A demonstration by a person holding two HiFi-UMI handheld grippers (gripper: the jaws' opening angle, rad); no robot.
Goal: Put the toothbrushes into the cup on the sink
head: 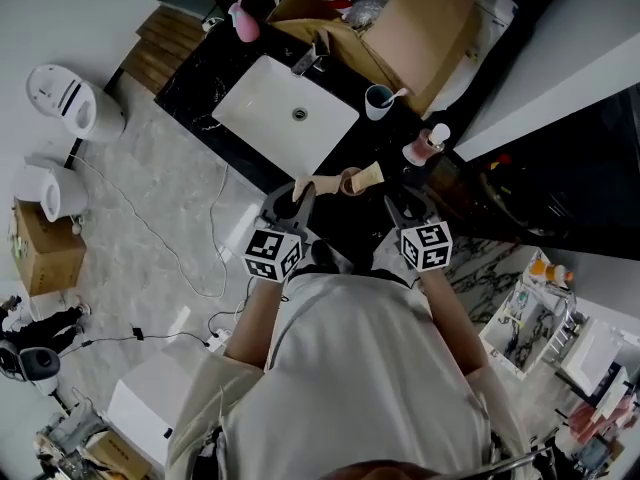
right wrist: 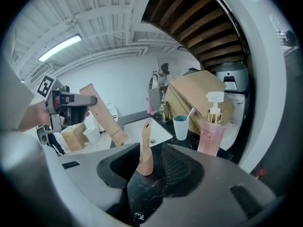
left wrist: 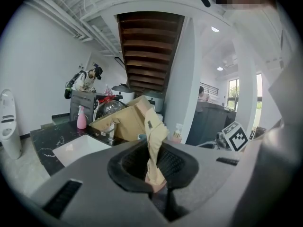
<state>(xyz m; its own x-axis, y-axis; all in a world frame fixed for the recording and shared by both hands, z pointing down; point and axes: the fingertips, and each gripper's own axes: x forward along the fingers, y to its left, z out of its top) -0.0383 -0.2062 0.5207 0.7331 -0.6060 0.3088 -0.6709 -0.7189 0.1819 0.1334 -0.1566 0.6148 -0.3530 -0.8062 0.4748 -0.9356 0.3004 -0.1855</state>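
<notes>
Tan packets [head: 303,186]: two, long, flat.
Left hand-held gripper [left wrist: 155,169]: clenched on one packet.
Right hand-held gripper [right wrist: 149,162]: clenched on the other.
Blue cup [head: 379,99]: one, desk's back edge, one toothbrush [head: 400,94] inside.

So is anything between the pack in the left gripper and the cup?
Nothing visible. Only black counter lies between the tan pack in the left gripper and the cup; the pump bottle stands off to the right.
</notes>
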